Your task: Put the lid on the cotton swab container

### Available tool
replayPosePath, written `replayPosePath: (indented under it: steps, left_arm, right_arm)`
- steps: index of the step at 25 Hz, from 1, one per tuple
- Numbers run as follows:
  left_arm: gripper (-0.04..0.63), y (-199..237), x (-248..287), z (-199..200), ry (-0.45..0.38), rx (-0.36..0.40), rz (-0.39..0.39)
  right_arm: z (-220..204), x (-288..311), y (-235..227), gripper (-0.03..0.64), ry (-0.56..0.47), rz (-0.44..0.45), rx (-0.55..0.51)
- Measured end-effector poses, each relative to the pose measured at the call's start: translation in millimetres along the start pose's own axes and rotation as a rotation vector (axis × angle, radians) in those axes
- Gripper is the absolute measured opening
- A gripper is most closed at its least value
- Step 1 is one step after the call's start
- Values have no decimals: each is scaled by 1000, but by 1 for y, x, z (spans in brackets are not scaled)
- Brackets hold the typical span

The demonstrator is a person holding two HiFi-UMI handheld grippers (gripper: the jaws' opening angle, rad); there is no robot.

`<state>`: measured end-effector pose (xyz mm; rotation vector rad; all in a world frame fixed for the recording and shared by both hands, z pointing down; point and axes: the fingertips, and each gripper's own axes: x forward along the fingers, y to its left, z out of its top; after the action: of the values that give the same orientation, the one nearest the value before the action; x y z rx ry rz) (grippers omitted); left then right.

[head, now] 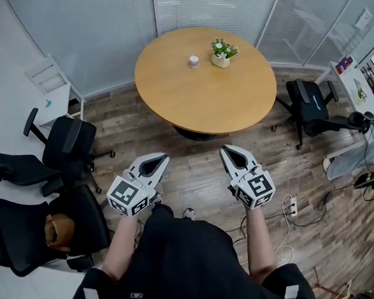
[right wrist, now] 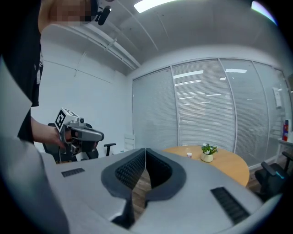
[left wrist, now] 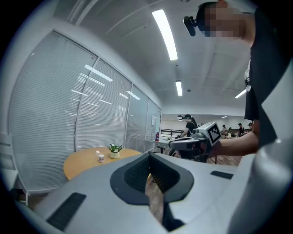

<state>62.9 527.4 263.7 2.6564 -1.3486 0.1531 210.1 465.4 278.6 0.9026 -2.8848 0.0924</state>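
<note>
The jaws of the left gripper (head: 164, 157) and the right gripper (head: 225, 151) are seen pressed together, with nothing held. The cotton swab container (head: 193, 62) is found upright on the round table (head: 203, 105), well ahead and between both grippers; neither is judged nearer.

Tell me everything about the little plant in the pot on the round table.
The small potted plant has green leaves and little white flowers in a round cream pot that looks ceramic. It stands upright near the far edge of the round light-wood table, beside a small white container but apart from it. Only the tabletop touches it.
</note>
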Motion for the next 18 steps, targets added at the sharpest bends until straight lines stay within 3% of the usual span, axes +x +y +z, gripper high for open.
replayPosePath:
  steps: [8,18]
  left_arm:
    - [5,33,-12,-6,16,-19,-15]
    - [5,107,-24,3,10,-29,-67]
  right_arm:
    - [-3,31,12,6,35,-13,17]
    - [8,95,19,6,59,-88,23]
